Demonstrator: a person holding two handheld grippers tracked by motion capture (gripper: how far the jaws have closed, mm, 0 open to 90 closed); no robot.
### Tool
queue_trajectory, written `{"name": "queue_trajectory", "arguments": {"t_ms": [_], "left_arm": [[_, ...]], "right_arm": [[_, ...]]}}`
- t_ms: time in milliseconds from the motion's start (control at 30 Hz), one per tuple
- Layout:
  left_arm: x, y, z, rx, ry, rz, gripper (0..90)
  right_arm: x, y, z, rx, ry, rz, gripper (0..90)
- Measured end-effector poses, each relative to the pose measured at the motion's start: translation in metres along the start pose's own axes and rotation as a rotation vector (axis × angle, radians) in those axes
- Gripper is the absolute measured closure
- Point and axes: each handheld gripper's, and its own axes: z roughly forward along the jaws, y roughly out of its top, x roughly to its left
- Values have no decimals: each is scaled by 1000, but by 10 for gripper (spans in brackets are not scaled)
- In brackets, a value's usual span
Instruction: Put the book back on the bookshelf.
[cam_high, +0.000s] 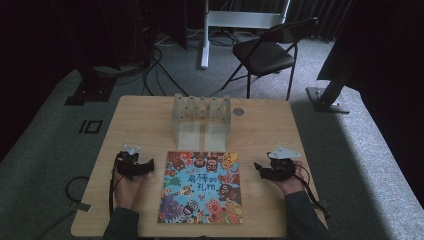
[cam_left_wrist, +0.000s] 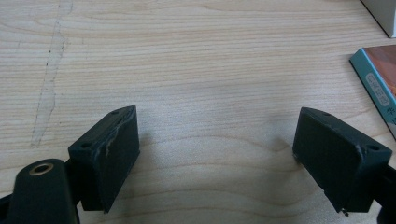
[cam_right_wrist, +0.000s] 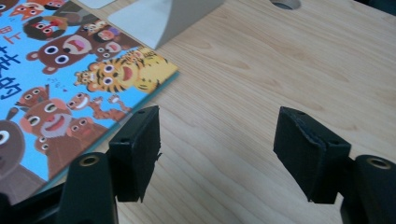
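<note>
A picture book with cartoon animals on its cover lies flat and closed on the wooden table, between the two claws and touched by neither. The left gripper rests low by the table on the book's left side, its jaws spread wide with only bare wood between them; in the left gripper view a corner of the book shows ahead and off to the right of the jaws, a little apart from them. The right gripper sits on the book's other side, its jaws also parted and empty; in the right gripper view the book's edge lies just beside the left jaw, the tiger corner slightly ahead of it. Beyond the book, farther from both claws, stands a clear slotted rack, its base touching or nearly touching the book's far edge. Judging from this, the work appears to be at its start: nothing is gripped, the book is not lifted or opened, and a likely goal such as standing it in the rack is all still to do
</note>
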Motion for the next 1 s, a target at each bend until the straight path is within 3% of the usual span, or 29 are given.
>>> {"name": "queue_trajectory", "arguments": {"t_ms": [200, 400, 533, 667, 900, 1000], "left_arm": [[-3, 1, -4, 4, -5, 43, 240], [0, 0, -3, 5, -20, 24, 250], [-3, 1, -5, 1, -20, 46, 303], [-1, 1, -5, 4, -36, 33, 323], [-1, 0, -5, 0, -39, 36, 324], [-1, -2, -4, -22, -39, 51, 324]], "right_arm": [[11, 16, 5, -12, 23, -48, 370], [19, 28, 13, -6, 41, -86, 370], [22, 32, 19, 3, 43, -92, 378], [23, 32, 27, 13, 56, -86, 389], [24, 31, 40, 33, 76, -75, 380], [27, 33, 44, 43, 92, -96, 348]]}}
